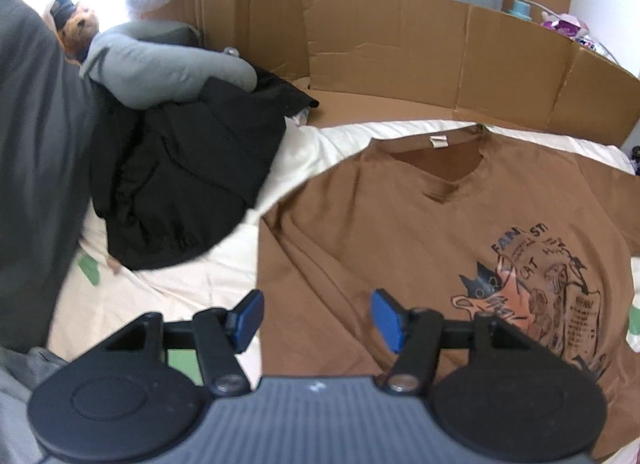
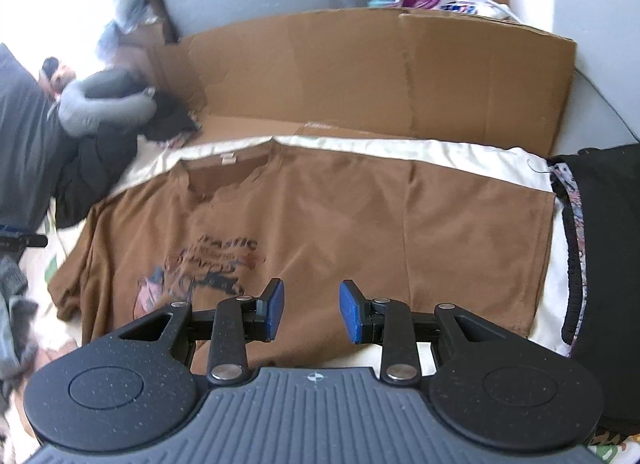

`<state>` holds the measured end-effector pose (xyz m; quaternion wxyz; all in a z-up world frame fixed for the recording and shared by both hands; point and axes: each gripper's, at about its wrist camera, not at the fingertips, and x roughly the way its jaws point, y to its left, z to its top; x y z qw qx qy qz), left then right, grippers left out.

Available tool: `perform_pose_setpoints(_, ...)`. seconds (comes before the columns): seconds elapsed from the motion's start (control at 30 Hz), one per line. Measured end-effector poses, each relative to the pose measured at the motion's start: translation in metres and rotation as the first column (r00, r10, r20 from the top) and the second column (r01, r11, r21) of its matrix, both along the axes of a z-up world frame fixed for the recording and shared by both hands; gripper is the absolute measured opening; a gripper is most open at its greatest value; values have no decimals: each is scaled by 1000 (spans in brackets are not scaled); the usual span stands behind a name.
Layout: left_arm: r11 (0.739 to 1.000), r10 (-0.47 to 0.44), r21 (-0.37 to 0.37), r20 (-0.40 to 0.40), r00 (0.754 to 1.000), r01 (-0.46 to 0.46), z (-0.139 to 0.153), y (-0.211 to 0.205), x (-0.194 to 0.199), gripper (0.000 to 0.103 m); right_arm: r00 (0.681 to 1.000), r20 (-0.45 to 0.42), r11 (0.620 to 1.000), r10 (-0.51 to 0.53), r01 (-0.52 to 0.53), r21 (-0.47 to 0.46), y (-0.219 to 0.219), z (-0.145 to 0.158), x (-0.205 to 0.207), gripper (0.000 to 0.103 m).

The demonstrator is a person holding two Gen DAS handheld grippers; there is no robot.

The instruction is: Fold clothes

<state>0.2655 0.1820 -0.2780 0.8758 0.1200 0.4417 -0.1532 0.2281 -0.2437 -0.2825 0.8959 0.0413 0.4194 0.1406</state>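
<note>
Here, hovering with jaws parted and empty, left gripper (image 1: pixel 316 318) and right gripper (image 2: pixel 311 310), over a brown T-shirt (image 2: pixel 340 204) lying flat on cream bedding (image 1: pixel 192 276) (soft, light, limp; probably best pinched at hem or sleeve edges).

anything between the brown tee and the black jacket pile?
Only bare cream sheet separates the brown tee from the black jacket; the left wrist view shows it best.
</note>
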Motion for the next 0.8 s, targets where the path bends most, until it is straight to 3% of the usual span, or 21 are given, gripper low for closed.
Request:
perform_pose_setpoints(0.1, 999, -51, -13, -7, 999, 51, -10, -4, -3, 62, 1000, -13, 1000, 26, -26, -16, 11, -3, -2, 37)
perform_pose_setpoints(0.17, 997, -75, -4, -8, 997, 75, -18, -7, -6, 57, 999, -23, 998, 47, -48, -29, 19, -6, -3, 37)
perform_pose_setpoints(0.23, 999, -53, -8, -26, 998, 53, -27, -7, -7, 48, 998, -26, 998, 53, -54, -39, 27, -10, -3, 37)
perform_pose_setpoints(0.4, 999, -46, -15, -52, 998, 46, -44, -8, -16, 47, 997, -30, 996, 75, -77, -50, 46, -17, -3, 37)
perform_pose_setpoints(0.63, 998, -61, 11, -60, 996, 62, -63, -10, -26, 33, 992, -29, 991, 124, -125, -52, 65, -17, -6, 37)
perform_pose_setpoints(0.8, 997, -70, 35, -45, 997, 72, -68, -10, -28, 30, 988, -48, 988, 145, -147, -56, 72, -21, -9, 37)
